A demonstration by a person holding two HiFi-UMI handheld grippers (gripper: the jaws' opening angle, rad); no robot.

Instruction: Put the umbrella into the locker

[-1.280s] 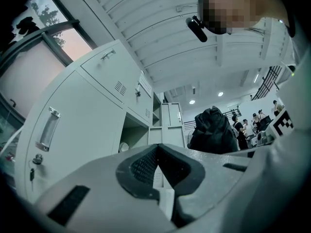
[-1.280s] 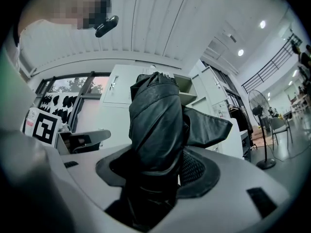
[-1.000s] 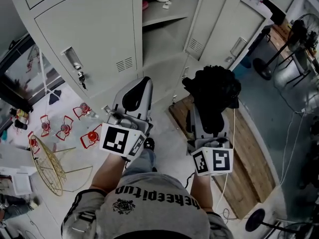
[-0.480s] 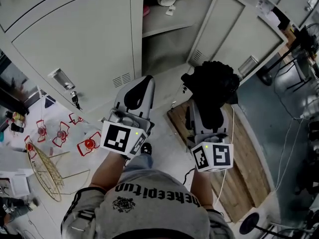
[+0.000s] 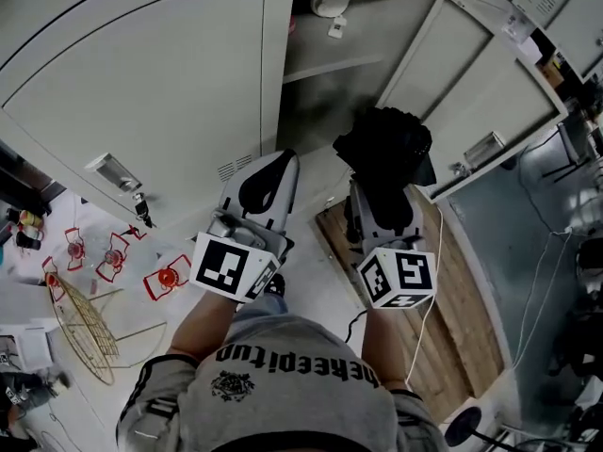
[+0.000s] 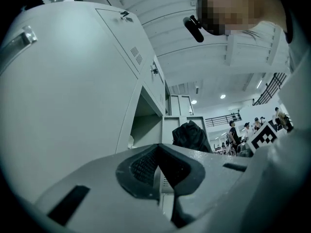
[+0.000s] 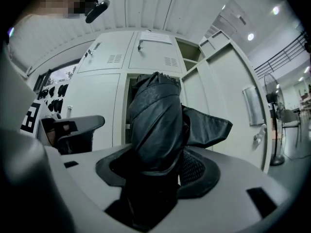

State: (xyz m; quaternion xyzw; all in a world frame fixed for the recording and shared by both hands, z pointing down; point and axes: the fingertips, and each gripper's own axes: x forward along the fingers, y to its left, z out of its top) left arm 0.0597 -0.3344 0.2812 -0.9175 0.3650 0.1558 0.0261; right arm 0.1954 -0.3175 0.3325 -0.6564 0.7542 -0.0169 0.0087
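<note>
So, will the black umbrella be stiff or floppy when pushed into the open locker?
Probably floppy outside: the umbrella has wrinkled fabric and a loose flap sticking out sideways, so it may snag on the locker edge. Slipping seems unlikely, since the right gripper is shut firmly on it.

Pale grey metal locker bank point(image 5: 141, 92) stands on light floor point(image 5: 316, 281). Brown wooden plank board point(image 5: 471, 290) lies alongside. White ribbed ceiling point(image 6: 160, 18); round ceiling lamps point(image 6: 222, 96) lit.

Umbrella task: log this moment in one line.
right tongs: shut on umbrella | left tongs: shut, empty | locker: open, umbrella not yet inside
</note>
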